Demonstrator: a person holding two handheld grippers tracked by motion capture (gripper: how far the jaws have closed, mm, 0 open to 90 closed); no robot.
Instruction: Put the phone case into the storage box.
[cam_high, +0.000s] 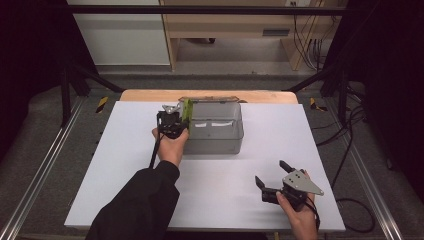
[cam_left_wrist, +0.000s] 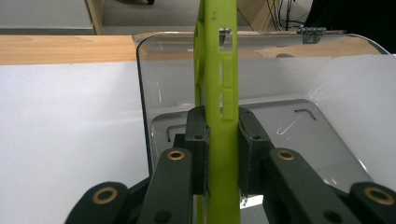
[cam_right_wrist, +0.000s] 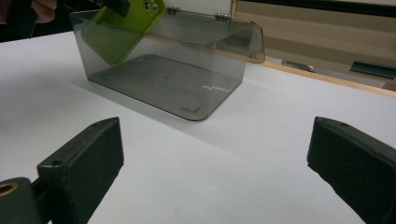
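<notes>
A lime-green phone case (cam_left_wrist: 217, 93) stands on edge between the jaws of my left gripper (cam_left_wrist: 219, 140), which is shut on it. The case (cam_high: 187, 110) hangs at the left end of a clear smoky plastic box (cam_high: 215, 132) on the white table, partly inside it; through the box wall the case (cam_right_wrist: 122, 30) shows tilted. My left gripper (cam_high: 172, 120) sits at the box's left rim. My right gripper (cam_high: 272, 175) rests near the table's front right, open, with nothing between its jaws. In the right gripper view its fingers (cam_right_wrist: 84, 163) stand wide apart.
The box (cam_right_wrist: 168, 65) has a hinged lid folded back behind it. The white sheet (cam_high: 150, 200) lies on a wooden table (cam_high: 150, 95). Metal rails run down both sides, and cables trail on the floor at the right.
</notes>
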